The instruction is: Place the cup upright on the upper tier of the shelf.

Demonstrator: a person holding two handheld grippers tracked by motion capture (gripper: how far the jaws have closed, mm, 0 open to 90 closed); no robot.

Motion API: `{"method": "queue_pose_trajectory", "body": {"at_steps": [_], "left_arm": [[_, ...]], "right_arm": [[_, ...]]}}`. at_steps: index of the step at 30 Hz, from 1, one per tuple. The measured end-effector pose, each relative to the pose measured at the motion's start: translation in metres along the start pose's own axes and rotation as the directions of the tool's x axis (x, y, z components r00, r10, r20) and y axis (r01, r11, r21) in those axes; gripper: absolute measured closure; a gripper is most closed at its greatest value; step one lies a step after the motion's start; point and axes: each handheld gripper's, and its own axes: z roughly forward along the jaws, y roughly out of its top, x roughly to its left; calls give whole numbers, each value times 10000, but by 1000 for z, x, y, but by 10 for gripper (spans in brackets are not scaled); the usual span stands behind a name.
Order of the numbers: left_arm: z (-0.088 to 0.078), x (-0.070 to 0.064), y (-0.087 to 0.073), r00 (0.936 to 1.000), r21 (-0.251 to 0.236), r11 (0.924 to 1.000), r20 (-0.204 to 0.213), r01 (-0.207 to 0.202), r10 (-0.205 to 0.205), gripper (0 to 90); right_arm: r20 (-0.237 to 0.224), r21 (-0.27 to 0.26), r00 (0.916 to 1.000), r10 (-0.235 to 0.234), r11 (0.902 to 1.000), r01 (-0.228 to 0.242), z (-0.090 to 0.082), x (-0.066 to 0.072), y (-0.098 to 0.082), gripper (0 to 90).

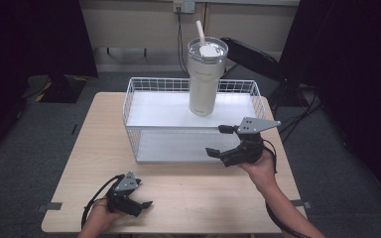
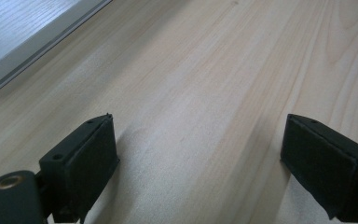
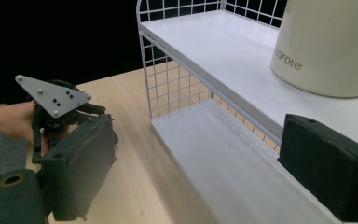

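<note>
- Nearest item, high view: left gripper (image 1: pixel 141 201), black, two-jaw, grey three-cornered plate on top, held low at the near-left of the pale wooden table (image 1: pixel 188 198); jaws spread wide with bare tabletop between them, holding nothing.
- Left hand (image 1: pixel 98 218): enters from the bottom edge, wrapped round the gripper's rear, black cable looping beside it.
- Right gripper (image 1: pixel 217 141): black, grey plate uppermost, raised in front of the rack's right half, pointing left; jaws spread apart, empty. Right hand (image 1: pixel 262 166) grips it from behind, forearm running to the bottom-right.
- Cream insulated tumbler (image 1: pixel 206 79): tall, tapering to a narrower base, clear lid, pale straw tilted left, lettering "carote" on its wall (image 3: pixel 335 46). Stands upright on the upper shelf, right of centre, well apart from both grippers.
- White wire-sided two-tier rack (image 1: pixel 134 106): low mesh rail round the upper shelf, lower shelf (image 3: pixel 242 168) open to the front and bare.
- Open room: broad bare tabletop between rack front and near edge; narrow strips left and right of the rack.
</note>
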Motion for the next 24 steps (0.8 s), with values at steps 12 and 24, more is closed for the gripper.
{"method": "queue_pose_trajectory", "body": {"at_steps": [12,24], "left_arm": [[0,0,0,10000,1,10000,1,1,-1,100],[0,0,0,10000,0,10000,0,-1,1,100]], "right_arm": [[-133,53,9996,258,9997,-257,-1,0,-19,100],[62,194,9993,375,9991,-376,0,0,-43,100]]}}
